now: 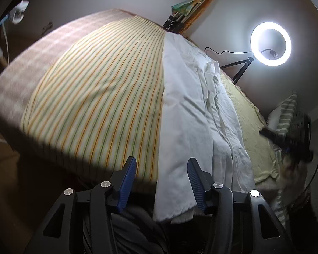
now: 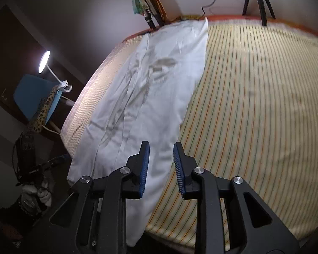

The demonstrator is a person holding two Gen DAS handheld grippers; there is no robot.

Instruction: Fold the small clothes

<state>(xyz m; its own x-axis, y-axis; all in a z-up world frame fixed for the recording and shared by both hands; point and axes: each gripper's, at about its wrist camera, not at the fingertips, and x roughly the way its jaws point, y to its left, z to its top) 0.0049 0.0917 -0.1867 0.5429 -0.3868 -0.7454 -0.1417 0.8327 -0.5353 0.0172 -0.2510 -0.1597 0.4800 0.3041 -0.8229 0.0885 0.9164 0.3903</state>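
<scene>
The left gripper [image 1: 161, 174], a black claw with ribbed blue pads, stood with its jaws spread wide and nothing between them, held above the near edge of the bed. Just beyond its fingers lay the white, creased cotton garment [image 1: 193, 110], folded lengthwise into a long band that ran from the near edge, where its end drooped over the side, to the far edge by the wall. The right gripper [image 2: 160, 160], of the same black and blue build, was likewise parted and empty, its left pad [image 2: 145, 167] over the garment [image 2: 150, 89] and its right pad over the bare sheet. The garment rested on a cream bedsheet with thin orange and green stripes [image 1: 99, 89], which spread broadly to one side of it. In the left wrist view a glowing ring light on a small black tripod [image 1: 270, 43] stood at the far right beside the pale wall, and a striped cushion [image 1: 285, 114] sat near the bed's right end. In the right wrist view a blue chair [image 2: 31, 93] with a leopard-print strap over it stood left of the bed, below a small lit lamp [image 2: 44, 61]; the dark object at lower left, blurred, was possibly the other handheld unit.
</scene>
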